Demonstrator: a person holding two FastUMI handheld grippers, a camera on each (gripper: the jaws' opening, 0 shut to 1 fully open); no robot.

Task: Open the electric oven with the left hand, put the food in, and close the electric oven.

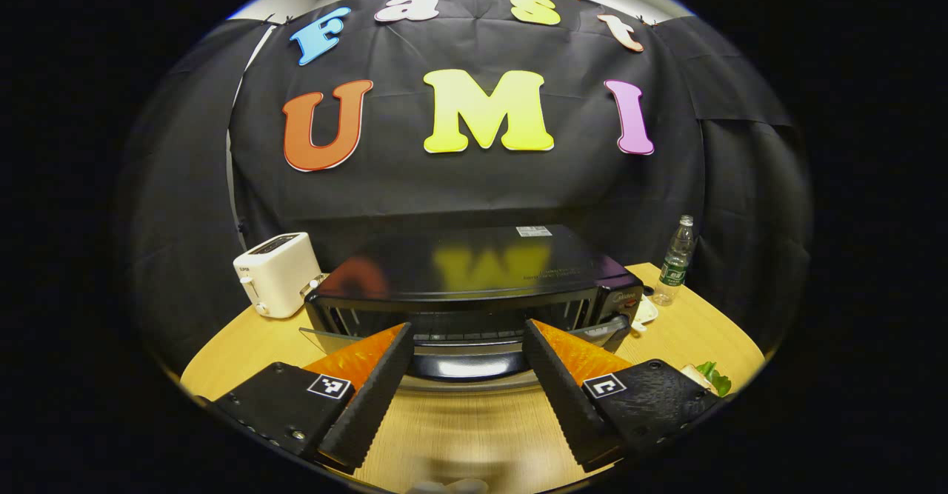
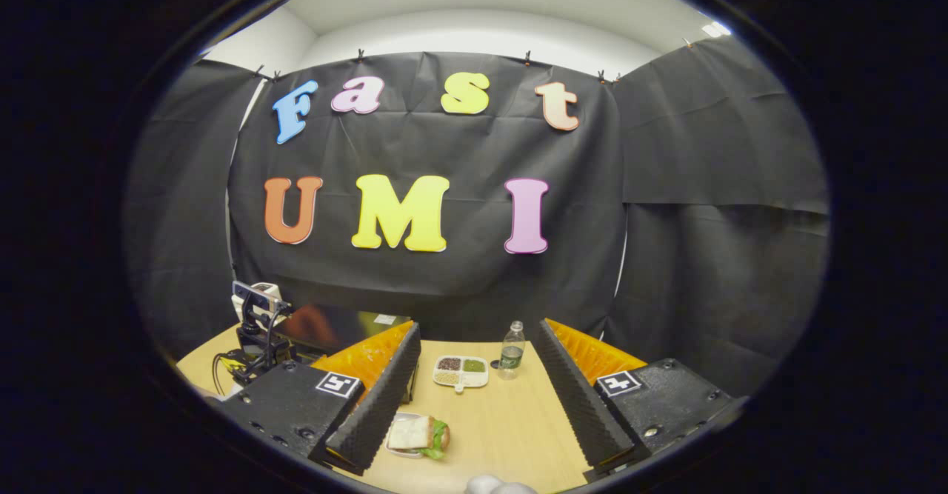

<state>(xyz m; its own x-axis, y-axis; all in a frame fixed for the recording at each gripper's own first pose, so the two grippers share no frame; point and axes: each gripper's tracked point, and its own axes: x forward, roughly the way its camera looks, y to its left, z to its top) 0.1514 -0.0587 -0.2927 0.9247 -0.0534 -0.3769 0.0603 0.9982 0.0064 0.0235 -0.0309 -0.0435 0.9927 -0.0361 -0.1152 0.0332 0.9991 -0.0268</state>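
While spread wide and empty, left tongs [image 1: 466, 349] face the electric oven [image 1: 474, 294], its door handle [image 1: 466, 366] between the fingertips. Right tongs [image 2: 474, 346] equally wide, empty; sandwich [image 2: 418, 433] on worktop [image 2: 503, 420] beside left finger.

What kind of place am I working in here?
Probably a staged kitchen demo booth: a wooden table against black cloth walls, carrying an electric oven, a white toaster and a sandwich.

- One electric oven [image 1: 474, 272], black.
- One white toaster [image 1: 275, 273].
- One water bottle [image 2: 510, 349].
- One sandwich [image 2: 418, 435], on one plate.
- One divided dish [image 2: 461, 372], three filled compartments.
- One wooden counter [image 2: 511, 427].
- Two grippers: left gripper [image 1: 466, 342], right gripper [image 2: 478, 342].
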